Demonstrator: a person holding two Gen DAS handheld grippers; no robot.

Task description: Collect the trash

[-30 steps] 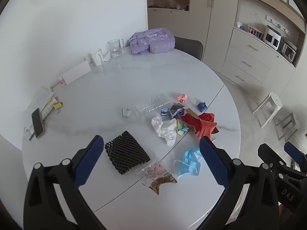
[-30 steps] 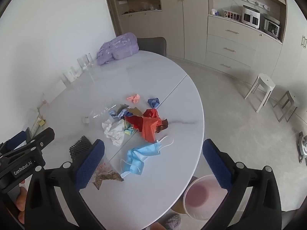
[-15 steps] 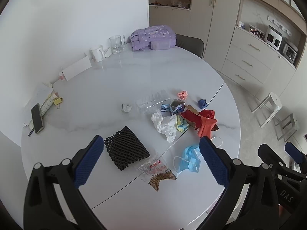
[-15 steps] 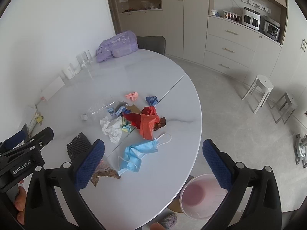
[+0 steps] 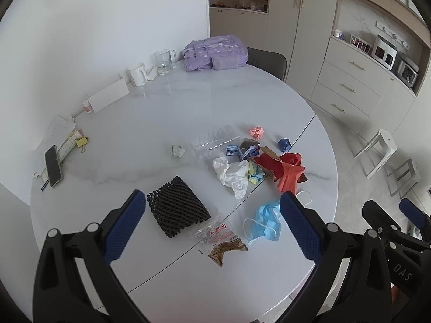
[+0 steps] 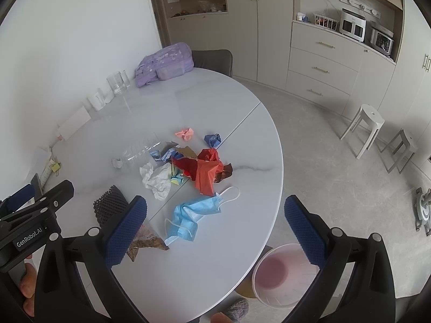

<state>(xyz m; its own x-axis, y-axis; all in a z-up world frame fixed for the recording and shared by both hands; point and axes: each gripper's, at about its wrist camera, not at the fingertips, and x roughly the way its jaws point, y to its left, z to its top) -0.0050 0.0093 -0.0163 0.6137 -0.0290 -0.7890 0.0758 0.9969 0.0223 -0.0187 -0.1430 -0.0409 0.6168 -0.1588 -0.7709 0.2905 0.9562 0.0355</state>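
Note:
Trash lies on the round white table [image 5: 167,113]: a black foam net [image 5: 176,206], a snack wrapper [image 5: 221,238], a blue face mask [image 5: 265,220], crumpled white paper [image 5: 233,173], red paper [image 5: 287,171], a clear plastic tray [image 5: 214,144], and small pink [image 5: 257,132] and blue [image 5: 284,144] wads. My left gripper [image 5: 212,228] is open and empty, above the table's near edge. My right gripper [image 6: 215,228] is open and empty, above the mask [image 6: 194,216]. A pink bin [image 6: 282,274] stands on the floor under the table's edge.
At the table's far side are a purple backpack [image 5: 215,52], a glass [image 5: 163,62], a mug [image 5: 138,74], a white card [image 5: 109,97], a phone [image 5: 53,165] and papers. A chair [image 5: 266,58] stands behind. Two stools [image 6: 363,123] and cabinets stand to the right.
Both grippers have pulled back and risen slightly, so the table and trash look a little farther away. Both stay open and empty.

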